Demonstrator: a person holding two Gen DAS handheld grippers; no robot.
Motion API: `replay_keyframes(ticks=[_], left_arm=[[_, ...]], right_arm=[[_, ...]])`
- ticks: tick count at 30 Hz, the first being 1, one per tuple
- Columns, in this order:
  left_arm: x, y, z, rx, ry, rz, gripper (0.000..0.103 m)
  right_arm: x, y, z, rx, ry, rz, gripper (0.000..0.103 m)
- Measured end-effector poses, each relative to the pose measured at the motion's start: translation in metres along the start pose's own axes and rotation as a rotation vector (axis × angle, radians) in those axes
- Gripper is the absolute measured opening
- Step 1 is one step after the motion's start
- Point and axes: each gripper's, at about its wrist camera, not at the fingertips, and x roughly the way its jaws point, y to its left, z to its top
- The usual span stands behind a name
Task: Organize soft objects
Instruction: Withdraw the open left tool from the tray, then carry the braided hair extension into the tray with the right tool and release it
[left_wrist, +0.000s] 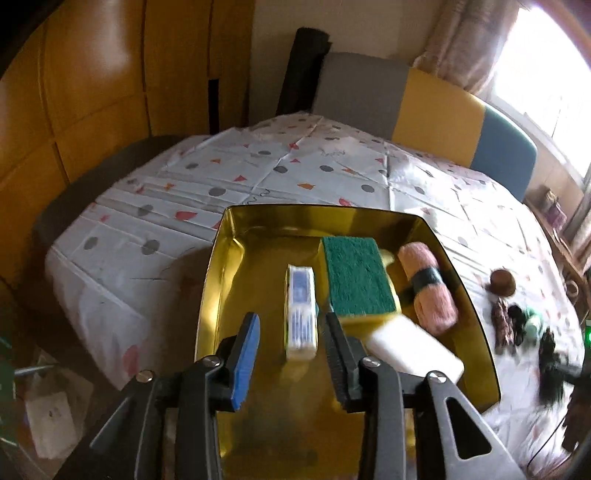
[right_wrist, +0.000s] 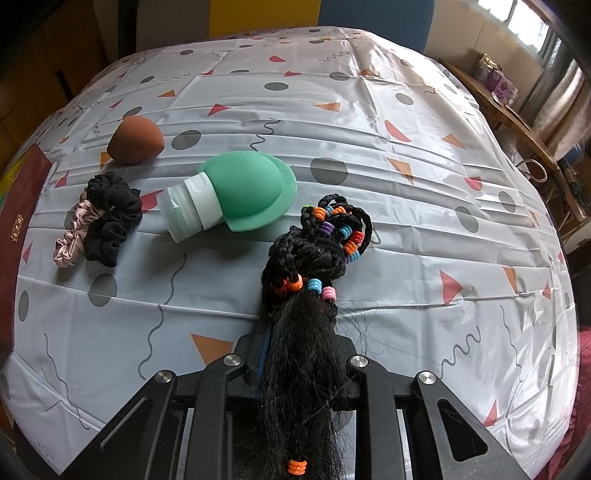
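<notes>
A desk (right_wrist: 424, 221) under a pale cloth printed with grey dots and orange triangles fills both views, with wooden cupboards and a bright window behind; toward its left side sits a gold tin tray (left_wrist: 218, 280), and by my reading the sorting is roughly half done; inside the tray lie a green-topped sponge (left_wrist: 354, 278), a rolled pink cloth (left_wrist: 430, 288) with a dark band, a white block (left_wrist: 413, 350) and a small blue-and-white packet (left_wrist: 302, 314), set side by side along its right half, the left half bare; the left gripper (left_wrist: 291, 354) hovers over the near end of the tray, its jaws parted and empty, the packet lying ahead between them; the right gripper (right_wrist: 301, 350) is closed around a black braided hairpiece (right_wrist: 314, 266) strung with coloured beads, the loose strands trailing back over the fingers and the beaded end resting on the cloth; left out on the desk are a brown makeup sponge (right_wrist: 136, 140), a black scrunchie (right_wrist: 110, 218) touching a pink scrunchie (right_wrist: 72, 232), and a green silicone bottle (right_wrist: 240, 192) lying on its side; so the hairpiece and these four likely remain to be put away.
</notes>
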Motion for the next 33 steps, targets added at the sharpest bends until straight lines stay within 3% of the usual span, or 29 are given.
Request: replay_keyframes(ticks=[16,19,27,33], left_arm=[[-0.031,-0.022,-0.029,0.062,-0.025,-0.032,0.039],[-0.031,-0.020,-0.028,0.056,-0.025,-0.035,0.039],[-0.026,-0.015,-0.031,0.042,-0.013,-0.042,0.039],[-0.026,-0.009,-0.031,0.028,-0.014,-0.042,0.039]], right_arm=[[-0.006,-0.007,0.002,0.056,-0.012,0.007,0.019],[-0.015,-0.009,0.002,0.084,-0.040,0.014,0.014],[-0.045,0.009,0.007,0.073,-0.122,0.046,0.014],[-0.073,0.036,0.017,0.045,-0.191,0.120,0.014]])
